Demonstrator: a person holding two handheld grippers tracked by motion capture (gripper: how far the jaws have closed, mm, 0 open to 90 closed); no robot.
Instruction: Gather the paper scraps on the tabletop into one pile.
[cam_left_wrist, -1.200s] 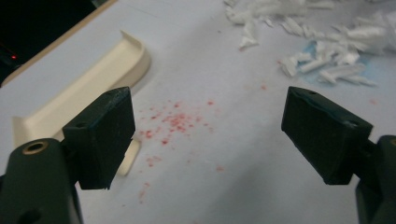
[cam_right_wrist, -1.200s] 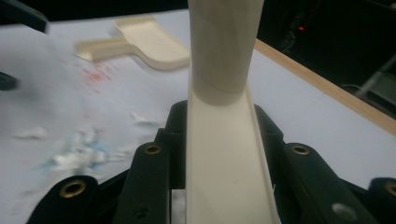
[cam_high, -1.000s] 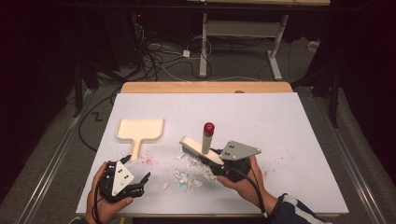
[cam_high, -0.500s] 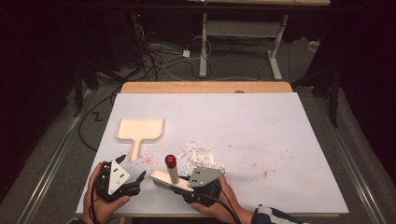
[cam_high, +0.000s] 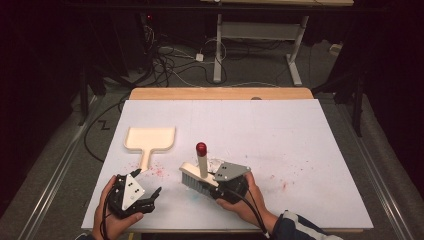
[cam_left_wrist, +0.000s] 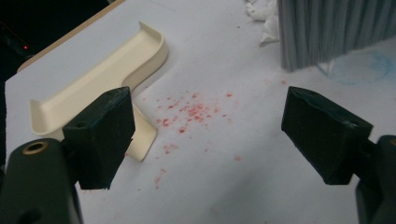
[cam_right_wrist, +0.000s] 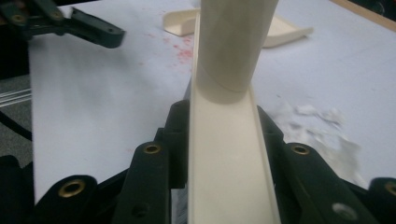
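Note:
A cream brush (cam_high: 192, 176) with grey bristles and an upright, red-tipped handle (cam_high: 201, 149) stands on the white table at front centre. My right gripper (cam_high: 220, 185) is shut on the brush's right end; in the right gripper view the brush back (cam_right_wrist: 229, 158) runs between the jaws up to the handle (cam_right_wrist: 233, 42). A cream dustpan (cam_high: 150, 139) lies flat to the left, its handle pointing at the front edge. My left gripper (cam_high: 149, 182) rests open near the front left, and its view shows the dustpan (cam_left_wrist: 93, 88) just behind the left jaw.
White paper scraps (cam_high: 216, 163) lie just behind the brush, next to the right gripper. Red specks (cam_left_wrist: 191, 109) dot the white table top (cam_high: 280, 130) between dustpan and brush. Cables and desk legs sit on the floor beyond the far edge.
The right gripper swept the brush from right of centre to the front left, then drew it back slightly right. The scraps gathered into a pile. The left gripper stayed put.

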